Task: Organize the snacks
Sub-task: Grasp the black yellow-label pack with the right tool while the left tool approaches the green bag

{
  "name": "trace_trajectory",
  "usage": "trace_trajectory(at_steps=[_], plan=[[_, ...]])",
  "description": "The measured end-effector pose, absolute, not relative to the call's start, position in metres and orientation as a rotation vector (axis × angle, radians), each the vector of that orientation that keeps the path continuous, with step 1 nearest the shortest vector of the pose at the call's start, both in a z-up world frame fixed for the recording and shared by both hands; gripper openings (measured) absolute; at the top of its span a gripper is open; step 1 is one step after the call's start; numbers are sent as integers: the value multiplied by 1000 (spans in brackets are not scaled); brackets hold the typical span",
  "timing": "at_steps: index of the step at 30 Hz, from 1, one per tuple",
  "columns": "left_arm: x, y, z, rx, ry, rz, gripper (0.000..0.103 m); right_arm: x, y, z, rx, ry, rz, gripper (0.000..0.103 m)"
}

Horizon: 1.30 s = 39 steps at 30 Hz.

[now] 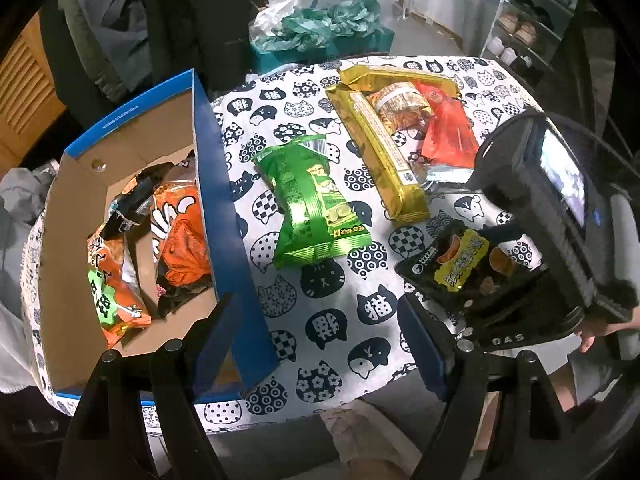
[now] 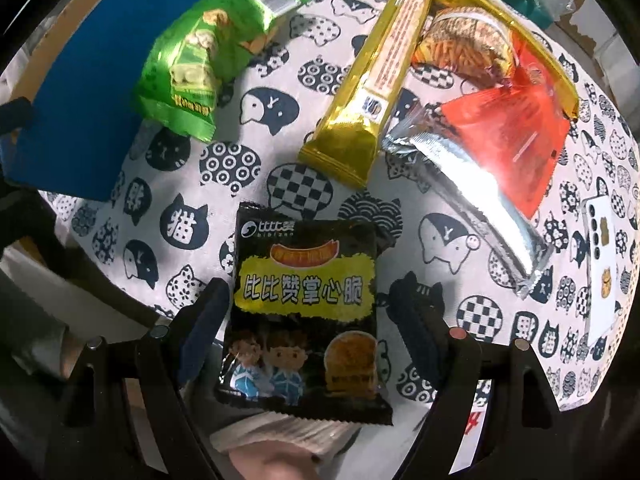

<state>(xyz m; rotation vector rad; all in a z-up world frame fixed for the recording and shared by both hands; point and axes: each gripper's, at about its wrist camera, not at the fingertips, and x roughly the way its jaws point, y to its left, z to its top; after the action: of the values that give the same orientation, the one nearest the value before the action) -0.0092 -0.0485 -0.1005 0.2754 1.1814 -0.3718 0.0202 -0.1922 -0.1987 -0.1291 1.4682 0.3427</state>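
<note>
Left wrist view, left to right: an open cardboard box with blue outer walls (image 1: 208,168) stands on the left part of the cat-print tablecloth (image 1: 320,292) and holds orange snack packets (image 1: 180,240) with a dark packet among them. The left gripper (image 1: 316,344) has its jaws spread wide with nothing between them; its left finger lies over the box's near blue wall, its right finger over bare cloth. Just right of the box lies a green snack bag (image 1: 316,200), apart from the wall. Farther right lies a long gold packet (image 1: 380,148), slanting, with a second gold packet (image 1: 400,76), an orange-patterned noodle packet (image 1: 404,108) and a red packet (image 1: 448,128) bunched against it at the far side. Nearest the right edge, the black snack packet (image 1: 464,260) sits under the body of the right gripper, which carries a lit screen. Right wrist view: the black snack packet (image 2: 304,308) lies between the fingers of the right gripper (image 2: 316,332), its lower edge overhanging the table's near rim; the jaws stand wide, and neither pad presses the packet. Beyond lie the green snack bag (image 2: 192,64) beside the blue box wall (image 2: 80,92), the long gold packet (image 2: 372,92), and the red packet (image 2: 508,136) atop a silver foil packet (image 2: 480,216). A white phone (image 2: 600,264) rests at the far right.
</note>
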Motion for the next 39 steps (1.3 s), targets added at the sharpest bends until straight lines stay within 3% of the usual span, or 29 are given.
trace_trajectory(at_steps=[6,10,14,30,39], plan=[[0,-51,-105,243,1202,-363,81,18,-191,-215,-143,1488,348,81],[8,-57,-105,211,1208,-365,81,17,-202,-213,-114,1469,366,63],[16,-65,-106,194,1202,-364,87,20,-214,-209,-86,1455,361,63],[66,-79,-136,62,1256,-274,87,40,-273,-157,-37,1263,238,63],[79,-93,-145,134,1232,-208,91,54,-291,-153,38,1235,226,63]])
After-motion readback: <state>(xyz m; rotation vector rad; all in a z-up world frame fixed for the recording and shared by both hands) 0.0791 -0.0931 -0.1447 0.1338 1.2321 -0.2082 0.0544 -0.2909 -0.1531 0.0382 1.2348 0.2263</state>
